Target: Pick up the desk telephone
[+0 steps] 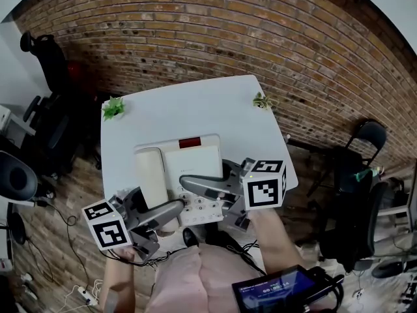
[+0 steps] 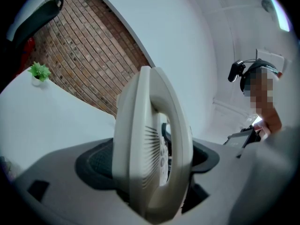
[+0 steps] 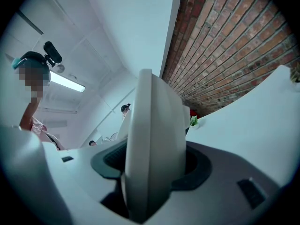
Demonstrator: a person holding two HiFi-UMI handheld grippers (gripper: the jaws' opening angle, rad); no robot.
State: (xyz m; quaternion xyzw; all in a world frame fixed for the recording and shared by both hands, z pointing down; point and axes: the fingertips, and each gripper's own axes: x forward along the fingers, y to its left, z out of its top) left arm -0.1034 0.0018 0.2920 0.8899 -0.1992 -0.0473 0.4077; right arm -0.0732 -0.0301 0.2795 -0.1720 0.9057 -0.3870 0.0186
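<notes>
Finding: your left gripper is clamped on the telephone at its near edge, lower centre of the frame. Your right gripper is likewise closed on it, just beside (cream casing fills both pairs of jaws). The telephone is mid-frame over the white table. Whether it is lifted cannot be told.

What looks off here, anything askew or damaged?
Nothing stands out. The desk telephone lies square near the front edge of the table, handset in its cradle, left gripper and right gripper each with jaws closed on it. Both small plants sit at the far corners.
</notes>
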